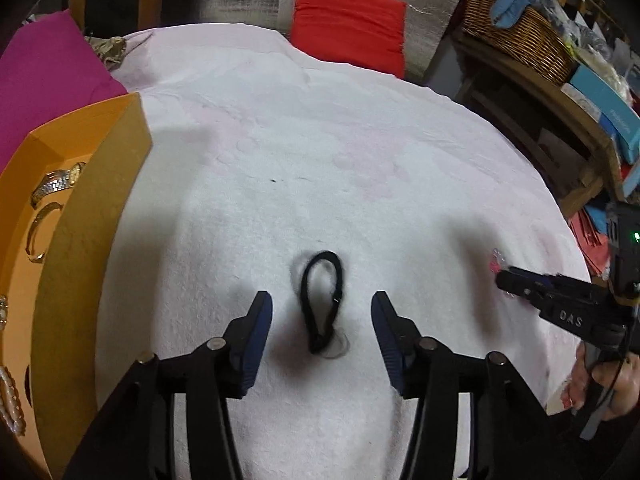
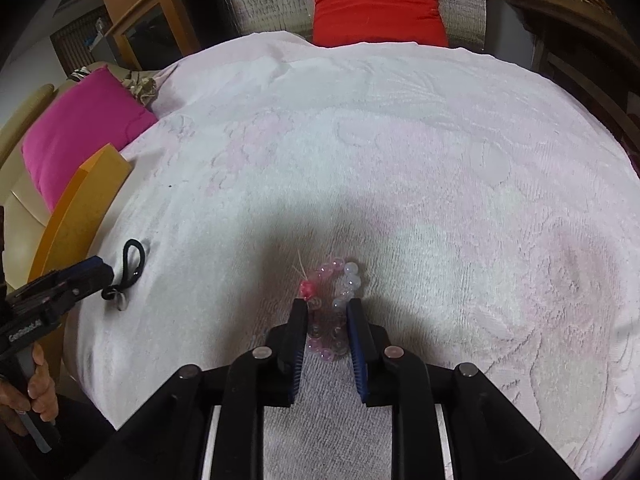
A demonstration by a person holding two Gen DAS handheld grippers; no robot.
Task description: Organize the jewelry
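A black cord loop with a small clear pendant lies on the white towel. My left gripper is open, its fingers on either side of the loop just above the towel. A pink and clear bead bracelet lies on the towel. My right gripper is shut on the bead bracelet, the beads squeezed between its pads. The cord loop also shows in the right wrist view. An orange box at the left holds a metal watch, a gold bangle and a pearl strand.
A magenta cushion lies behind the box and a red cushion at the towel's far edge. A wicker basket and stacked boxes crowd the wooden shelf at the right. The towel's edge drops off at the right.
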